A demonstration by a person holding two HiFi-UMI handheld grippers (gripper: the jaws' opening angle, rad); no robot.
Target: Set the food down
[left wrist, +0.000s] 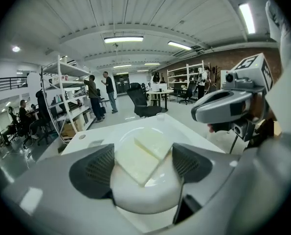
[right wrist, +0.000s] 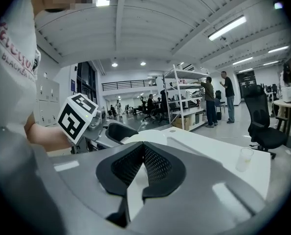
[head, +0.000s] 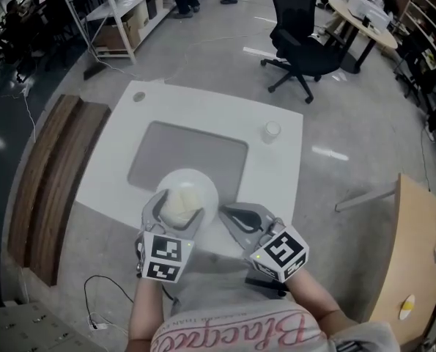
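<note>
The food [head: 176, 206] is a pair of pale square slices, one overlapping the other. It sits between the jaws of my left gripper [head: 179, 213], just over a white plate [head: 197, 183] at the near edge of a grey mat [head: 192, 149]. In the left gripper view, both pads [left wrist: 97, 169] touch the slices' [left wrist: 144, 153] outer corners, so my left gripper [left wrist: 143, 159] is shut on them, with the plate [left wrist: 140, 195] right beneath. My right gripper [head: 229, 213] is shut and holds nothing, just right of the plate; in its own view, my right gripper [right wrist: 141, 154] has its pads meeting.
The mat lies on a white table [head: 276, 174]. A small clear cup [head: 271, 130] stands at the table's far right. A wooden bench [head: 53, 174] runs along the left. An office chair [head: 302, 42] stands beyond the table, and a wooden tabletop [head: 415, 255] is at the right.
</note>
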